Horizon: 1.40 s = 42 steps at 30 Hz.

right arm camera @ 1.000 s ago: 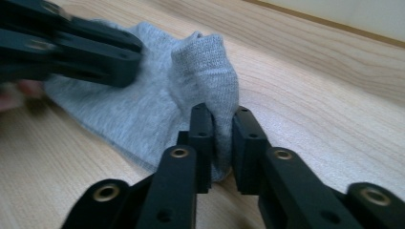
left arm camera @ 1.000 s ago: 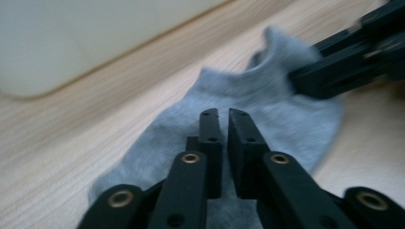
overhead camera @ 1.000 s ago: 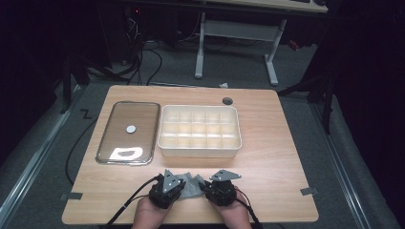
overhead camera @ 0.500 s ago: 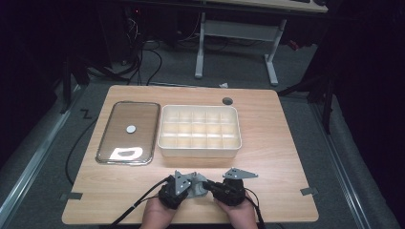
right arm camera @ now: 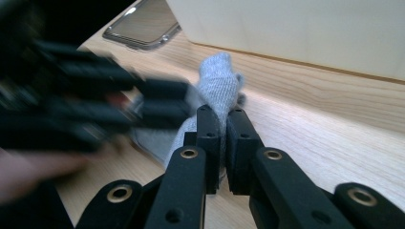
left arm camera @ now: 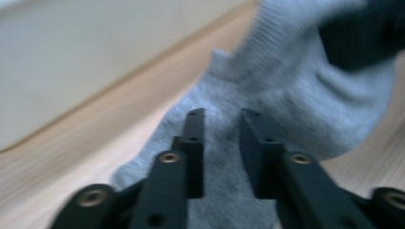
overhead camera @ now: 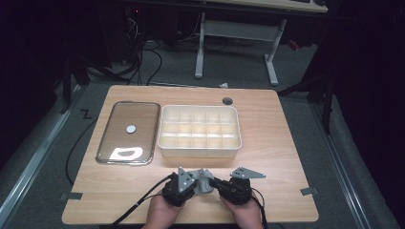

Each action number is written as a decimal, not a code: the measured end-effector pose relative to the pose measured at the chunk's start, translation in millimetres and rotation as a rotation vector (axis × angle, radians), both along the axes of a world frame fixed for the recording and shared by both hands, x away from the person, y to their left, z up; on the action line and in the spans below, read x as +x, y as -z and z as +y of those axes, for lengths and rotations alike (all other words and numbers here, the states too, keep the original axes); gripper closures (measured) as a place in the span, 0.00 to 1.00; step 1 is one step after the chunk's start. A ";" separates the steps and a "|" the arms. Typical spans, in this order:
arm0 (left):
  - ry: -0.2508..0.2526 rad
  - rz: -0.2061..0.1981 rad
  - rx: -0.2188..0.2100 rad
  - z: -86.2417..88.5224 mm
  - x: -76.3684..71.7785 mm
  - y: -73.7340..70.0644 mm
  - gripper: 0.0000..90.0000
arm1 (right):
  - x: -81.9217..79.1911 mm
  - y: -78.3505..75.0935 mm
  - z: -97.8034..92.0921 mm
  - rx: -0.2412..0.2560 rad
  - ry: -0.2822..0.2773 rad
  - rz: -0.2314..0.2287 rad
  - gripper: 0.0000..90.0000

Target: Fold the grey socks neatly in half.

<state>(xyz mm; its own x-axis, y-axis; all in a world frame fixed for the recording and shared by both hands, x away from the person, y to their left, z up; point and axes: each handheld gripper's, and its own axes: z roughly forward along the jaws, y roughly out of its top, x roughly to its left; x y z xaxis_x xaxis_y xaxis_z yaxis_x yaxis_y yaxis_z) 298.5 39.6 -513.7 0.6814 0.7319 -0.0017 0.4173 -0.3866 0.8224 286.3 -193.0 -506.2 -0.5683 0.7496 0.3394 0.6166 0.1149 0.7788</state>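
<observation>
Grey sock [right arm camera: 217, 83] lies bunched near the table's [overhead camera: 282, 143] front edge, between your grippers. Your right gripper [right arm camera: 222, 117] pinches a fold of it tightly; your left gripper [left arm camera: 222, 119] rests over the fabric, jaws slightly apart, gripping nothing.

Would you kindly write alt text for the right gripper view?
The right tool pinches a fold of grey knit cloth on a wooden table. The blurred left tool reaches in beside it, with a cream box and clear lid behind.
</observation>
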 end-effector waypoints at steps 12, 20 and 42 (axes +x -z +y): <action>-0.019 0.245 -0.163 57.0 13.6 19.1 0.64 | 0.6 1.2 2.6 -0.064 0.009 -0.007 0.96; -0.019 0.210 -0.181 55.6 11.6 19.5 0.91 | 0.9 -8.3 11.2 -0.144 0.035 -0.011 0.95; 0.078 0.132 -0.250 54.6 8.6 -4.9 0.77 | 12.9 -18.6 64.3 -0.438 -0.017 -0.049 0.95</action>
<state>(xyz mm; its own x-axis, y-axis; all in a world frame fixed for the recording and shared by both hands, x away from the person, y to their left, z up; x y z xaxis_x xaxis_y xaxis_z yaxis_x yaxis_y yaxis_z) 307.1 94.3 -508.8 0.7173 0.6433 -0.2677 0.5038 -0.2135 0.8370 299.2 -128.8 -487.6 -0.5894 0.8071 -0.0358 0.5754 0.4505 0.6826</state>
